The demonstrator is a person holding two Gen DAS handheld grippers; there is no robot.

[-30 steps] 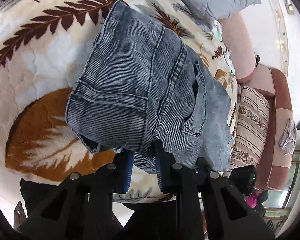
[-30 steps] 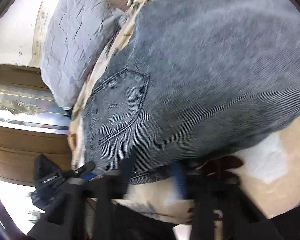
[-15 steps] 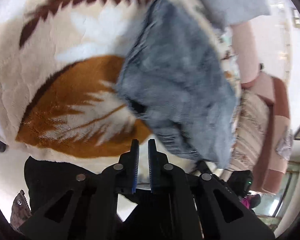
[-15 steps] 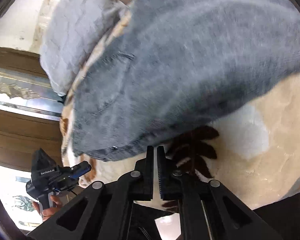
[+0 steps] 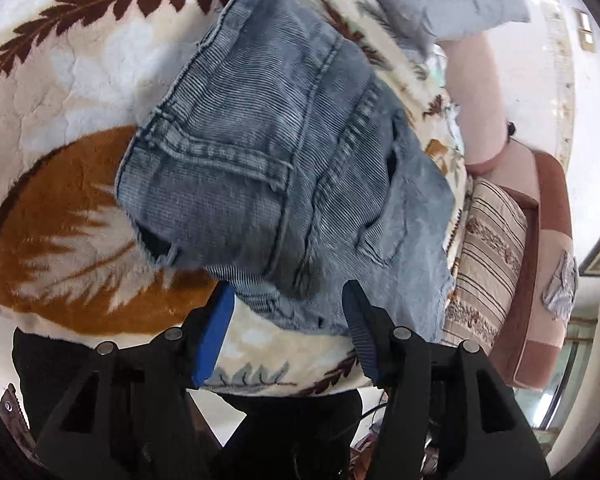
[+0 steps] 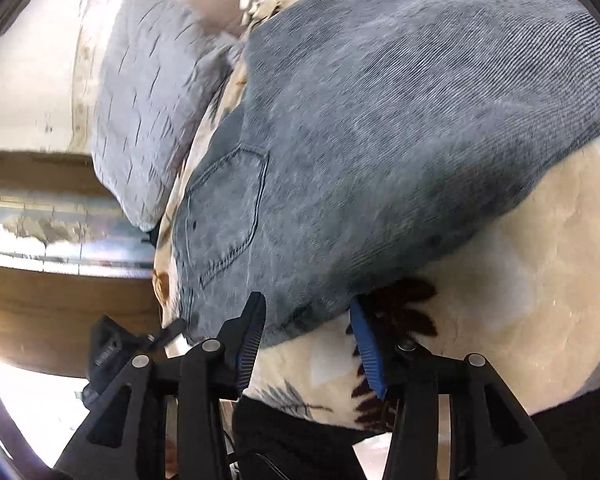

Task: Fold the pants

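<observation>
Blue-grey corduroy pants [image 5: 284,168] lie folded on the bed's leaf-print blanket [image 5: 60,92]; left tongs [image 5: 288,312] and right tongs [image 6: 308,320] are opening, gripping nothing, straddling the near hem.

A home bedroom. A bed is covered with a plush leaf-patterned blanket [image 5: 72,92], with a grey quilted pillow [image 6: 148,112] at its head against a wooden headboard [image 6: 60,300]. Beside the bed lie a striped mattress [image 5: 488,256] and a pink padded frame [image 5: 540,264].
</observation>
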